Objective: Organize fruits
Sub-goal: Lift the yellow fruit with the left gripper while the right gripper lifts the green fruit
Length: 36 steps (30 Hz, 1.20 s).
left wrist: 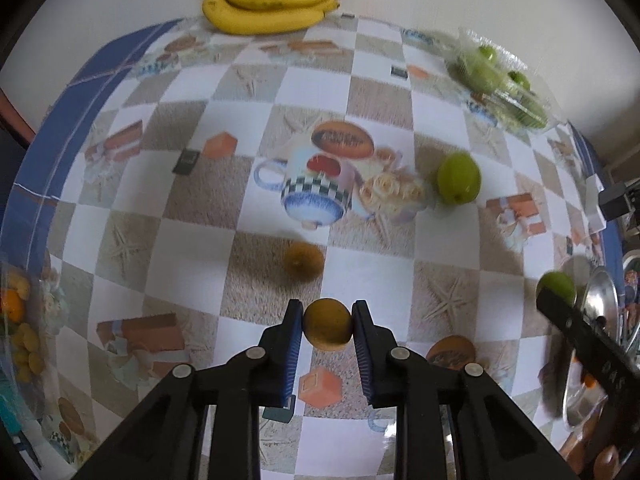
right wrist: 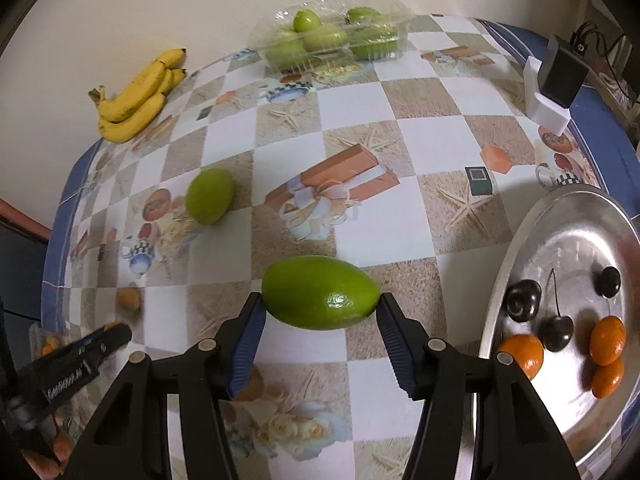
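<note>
left gripper (left wrist: 327,322) is clamping a small brown fruit (left wrist: 327,325) above the table (left wrist: 200,208), likely for sorting. right gripper (right wrist: 320,312) is gripping a green fruit (right wrist: 320,292) endwise beside the metal tray (right wrist: 516,240).

A patterned tablecloth (right wrist: 352,112) lies beneath a black box (right wrist: 562,74) on a white block (right wrist: 546,110).

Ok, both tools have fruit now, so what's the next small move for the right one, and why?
Probably carry the right tool sideways over the metal tray before releasing. It is already shut on the green fruit, held end to end. The tray sits just beside it, holding cherries and small orange fruits, with bare metal nearer its far rim.
</note>
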Tool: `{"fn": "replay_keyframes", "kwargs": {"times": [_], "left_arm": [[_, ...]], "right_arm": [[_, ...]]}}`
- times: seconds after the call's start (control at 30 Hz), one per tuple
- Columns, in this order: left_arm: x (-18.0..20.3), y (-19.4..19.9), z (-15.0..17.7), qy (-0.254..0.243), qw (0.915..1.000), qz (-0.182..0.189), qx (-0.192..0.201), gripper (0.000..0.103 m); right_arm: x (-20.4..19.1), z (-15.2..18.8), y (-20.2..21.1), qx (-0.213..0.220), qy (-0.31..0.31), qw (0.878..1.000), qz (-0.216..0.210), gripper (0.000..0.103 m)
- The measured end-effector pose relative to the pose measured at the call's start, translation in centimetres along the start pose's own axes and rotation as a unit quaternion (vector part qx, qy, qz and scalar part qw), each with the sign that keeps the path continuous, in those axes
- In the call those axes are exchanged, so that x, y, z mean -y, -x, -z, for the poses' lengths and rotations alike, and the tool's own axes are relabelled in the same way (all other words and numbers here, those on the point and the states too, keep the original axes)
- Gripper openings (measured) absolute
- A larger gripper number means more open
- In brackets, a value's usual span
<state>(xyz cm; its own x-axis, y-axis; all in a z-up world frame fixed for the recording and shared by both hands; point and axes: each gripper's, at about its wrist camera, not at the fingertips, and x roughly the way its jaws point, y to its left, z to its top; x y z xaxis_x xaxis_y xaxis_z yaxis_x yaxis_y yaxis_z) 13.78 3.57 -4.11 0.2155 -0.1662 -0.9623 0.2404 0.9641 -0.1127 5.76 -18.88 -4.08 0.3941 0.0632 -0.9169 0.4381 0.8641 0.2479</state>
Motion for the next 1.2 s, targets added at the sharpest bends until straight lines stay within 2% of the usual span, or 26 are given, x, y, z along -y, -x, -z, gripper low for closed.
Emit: {"fn": "replay_keyframes", "kwargs": {"times": [0.3, 0.67, 0.93, 1.2], "left_arm": [[1.4, 1.7, -0.4, 0.008, 0.9996, 0.0, 0.028, 0.027], [4.4, 2.6, 0.1, -0.005, 0.9989, -0.007, 0.046, 0.027], [7.2, 2.6, 0.6, -0.021, 0.9987, -0.008, 0.046, 0.027], [12.0, 2.6, 1.8, -0.064, 0.997, 0.0, 0.044, 0.027]], "right_arm": [[-0.7, 1.4, 3.1, 0.013, 0.011, 1.0, -0.018, 0.059], [-0.3, 3.4, 4.9, 0.014, 0.026, 0.999, -0.014, 0.059], [2.9, 3.2, 5.2, 0.015, 0.002, 1.0, 0.005, 0.059], [7.7, 3.0, 5.7, 0.016, -0.051, 0.998, 0.016, 0.059]]}}
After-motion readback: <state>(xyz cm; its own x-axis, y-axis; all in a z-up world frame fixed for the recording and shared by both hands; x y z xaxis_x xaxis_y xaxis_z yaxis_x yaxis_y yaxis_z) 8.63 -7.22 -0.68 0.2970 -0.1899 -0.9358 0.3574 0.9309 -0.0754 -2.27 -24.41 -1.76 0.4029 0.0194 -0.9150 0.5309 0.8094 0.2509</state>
